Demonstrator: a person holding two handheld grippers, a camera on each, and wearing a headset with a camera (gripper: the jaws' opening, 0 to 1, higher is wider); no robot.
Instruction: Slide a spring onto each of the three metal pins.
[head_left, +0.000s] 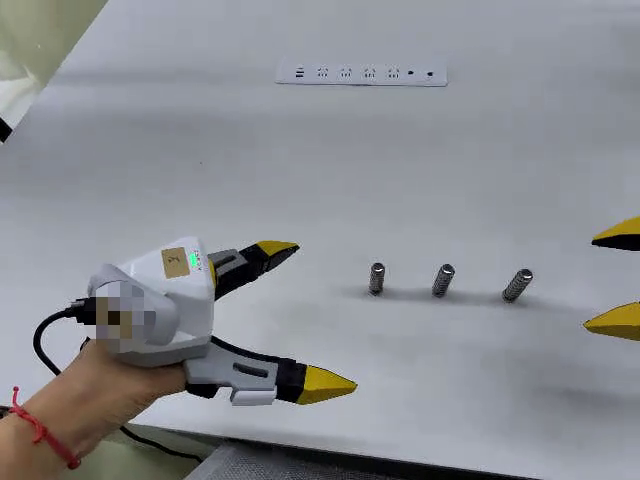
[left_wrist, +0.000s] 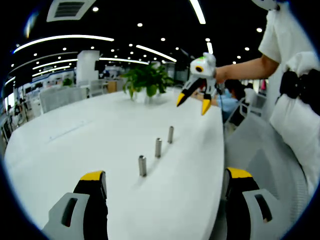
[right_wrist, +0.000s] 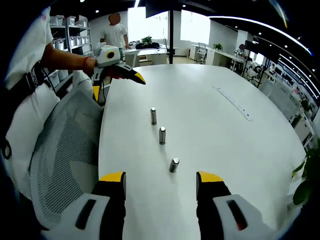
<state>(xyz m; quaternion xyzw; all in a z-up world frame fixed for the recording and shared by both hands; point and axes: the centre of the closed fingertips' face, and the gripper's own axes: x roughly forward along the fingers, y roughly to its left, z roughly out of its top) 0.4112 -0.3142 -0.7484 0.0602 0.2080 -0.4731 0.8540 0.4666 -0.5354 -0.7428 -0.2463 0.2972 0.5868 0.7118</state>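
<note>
Three metal pins (head_left: 442, 280), upright in a row on a white table (head_left: 300, 150).
The row stands near the table's front edge, with bare tabletop beyond it up to a power strip (head_left: 361, 74). The pins lie between the two tools, apart from both. To one side is the left gripper (head_left: 318, 315), held in a hand (head_left: 100, 390), jaws spread wide and empty. At the other is the right gripper (head_left: 612, 278), yellow tips parted and empty. The head view and right gripper view show coiled ribbing on each pin; the left gripper view shows them smooth. The right gripper view adds a mesh chair (right_wrist: 65, 150) by the table edge. The left gripper view adds a potted plant (left_wrist: 147, 80) at the far end.
</note>
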